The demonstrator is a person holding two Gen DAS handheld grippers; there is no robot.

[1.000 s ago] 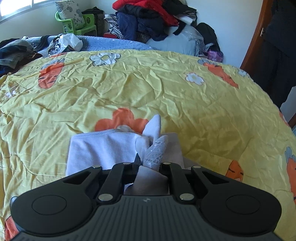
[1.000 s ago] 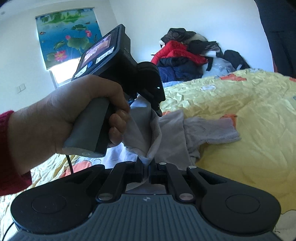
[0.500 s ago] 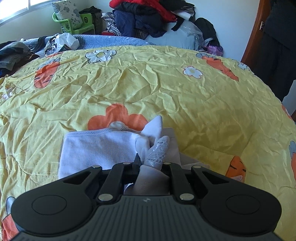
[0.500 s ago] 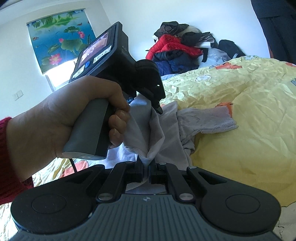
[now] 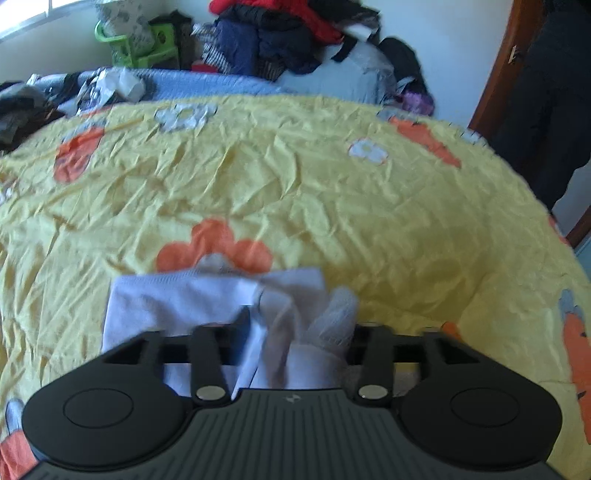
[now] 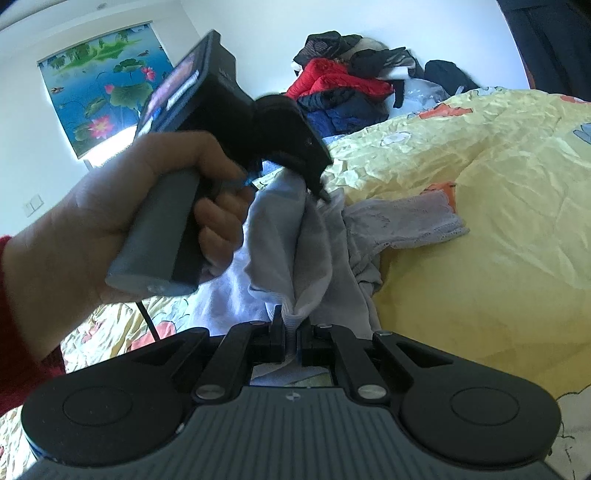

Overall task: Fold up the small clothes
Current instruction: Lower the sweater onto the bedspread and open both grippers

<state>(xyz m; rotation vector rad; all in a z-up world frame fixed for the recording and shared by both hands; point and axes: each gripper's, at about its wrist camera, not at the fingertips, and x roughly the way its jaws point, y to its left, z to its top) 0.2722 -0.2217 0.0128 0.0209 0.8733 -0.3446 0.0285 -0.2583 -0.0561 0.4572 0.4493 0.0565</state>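
Note:
A small pale lilac-white garment (image 5: 177,299) with a lace edge (image 6: 413,218) lies bunched on the yellow flowered bedspread (image 5: 295,177). My left gripper (image 5: 301,332) has its jaws spread wide, with folds of the garment lying loose between them. In the right wrist view the left gripper (image 6: 317,184) hangs over the cloth, tips at its top. My right gripper (image 6: 291,332) is shut on a lower fold of the garment (image 6: 299,266) and holds it up off the bed.
A pile of dark and red clothes (image 5: 288,33) lies beyond the far edge of the bed. A green plastic chair (image 5: 136,44) stands at the back left. A person in dark clothes (image 5: 546,103) stands by the door on the right.
My left gripper's jaws have opened from shut on the cloth to wide apart, and the cloth has slumped between them. My right gripper keeps its hold; the lace part has spread out on the bed.

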